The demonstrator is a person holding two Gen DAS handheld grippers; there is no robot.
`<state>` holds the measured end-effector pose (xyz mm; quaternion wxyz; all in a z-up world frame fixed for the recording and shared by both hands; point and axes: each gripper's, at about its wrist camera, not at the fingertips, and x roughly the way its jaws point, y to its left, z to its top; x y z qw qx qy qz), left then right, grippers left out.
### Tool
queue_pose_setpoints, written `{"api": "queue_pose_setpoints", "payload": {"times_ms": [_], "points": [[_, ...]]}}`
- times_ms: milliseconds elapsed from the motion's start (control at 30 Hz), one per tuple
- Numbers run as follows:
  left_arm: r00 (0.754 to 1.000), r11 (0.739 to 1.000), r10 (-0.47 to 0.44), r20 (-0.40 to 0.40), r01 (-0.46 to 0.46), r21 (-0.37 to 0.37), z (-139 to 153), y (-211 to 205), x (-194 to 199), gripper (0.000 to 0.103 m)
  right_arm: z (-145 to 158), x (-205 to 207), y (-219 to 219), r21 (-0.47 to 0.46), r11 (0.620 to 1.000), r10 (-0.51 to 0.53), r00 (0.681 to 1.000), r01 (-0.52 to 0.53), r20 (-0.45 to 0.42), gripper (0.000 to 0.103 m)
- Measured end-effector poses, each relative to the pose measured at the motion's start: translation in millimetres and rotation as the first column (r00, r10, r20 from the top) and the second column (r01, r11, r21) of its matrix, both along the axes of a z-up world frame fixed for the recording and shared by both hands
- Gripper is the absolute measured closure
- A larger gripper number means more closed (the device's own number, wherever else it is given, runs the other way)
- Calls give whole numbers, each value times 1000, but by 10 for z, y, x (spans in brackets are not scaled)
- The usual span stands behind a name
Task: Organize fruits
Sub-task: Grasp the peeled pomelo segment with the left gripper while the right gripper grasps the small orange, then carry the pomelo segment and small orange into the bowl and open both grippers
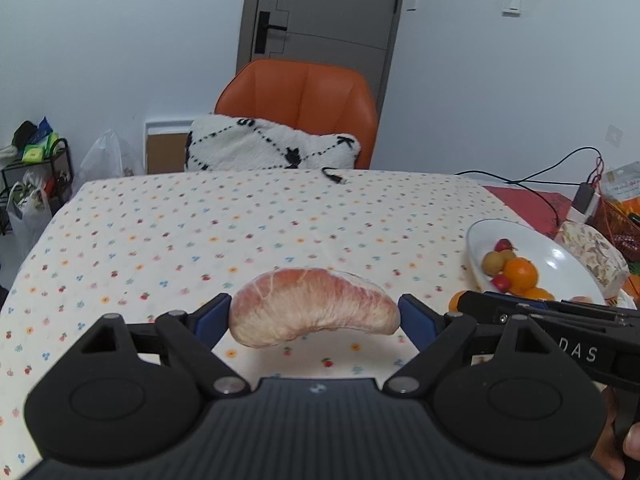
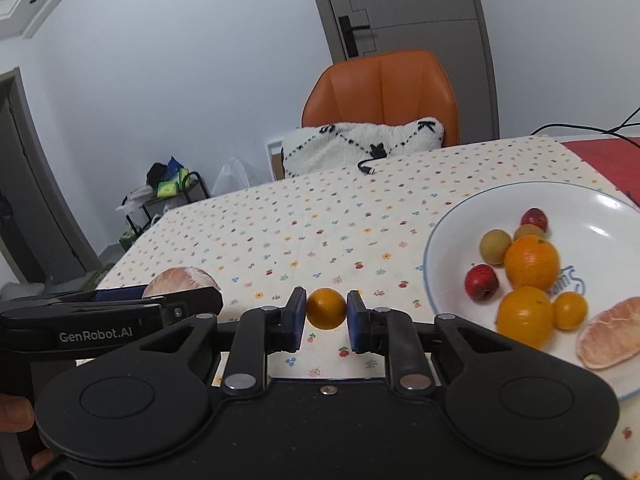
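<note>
A: What is the left gripper [image 1: 315, 317] carrying?
B: It is clamping a pomelo segment [image 1: 314, 312] left of the white bowl [image 2: 448, 216], clear of the tablecloth [image 1: 180, 232].
A: And the right gripper [image 2: 326, 312]?
B: It is squeezing 1 small orange fruit [image 2: 326, 308] just left of the bowl. Only the right view is showing a second segment [image 2: 612, 338] inside it.

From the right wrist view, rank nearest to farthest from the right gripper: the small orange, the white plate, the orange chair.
1. small orange, between the pads of the right gripper.
2. white plate, to its right on the table.
3. orange chair, beyond the table's far edge.
</note>
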<state>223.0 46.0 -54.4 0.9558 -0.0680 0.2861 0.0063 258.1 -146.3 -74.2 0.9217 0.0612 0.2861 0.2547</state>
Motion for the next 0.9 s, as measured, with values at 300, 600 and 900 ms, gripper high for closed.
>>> {"api": "queue_pose_setpoints", "payload": {"times_ms": [300,600,900], "points": [[999,999,-38,28,36,40,117,-296,-71,15,71,-109,-275,55,998,-30,999,28,25,83],[995,995,-90,45,88,52,184,-627,-63,15,103,-203,-598,81,994,-76,996,73,40,83],[988,988,-143,50,140,69,216,-970,5,15,120,-239,-946,95,988,-131,990,126,50,83]]}}
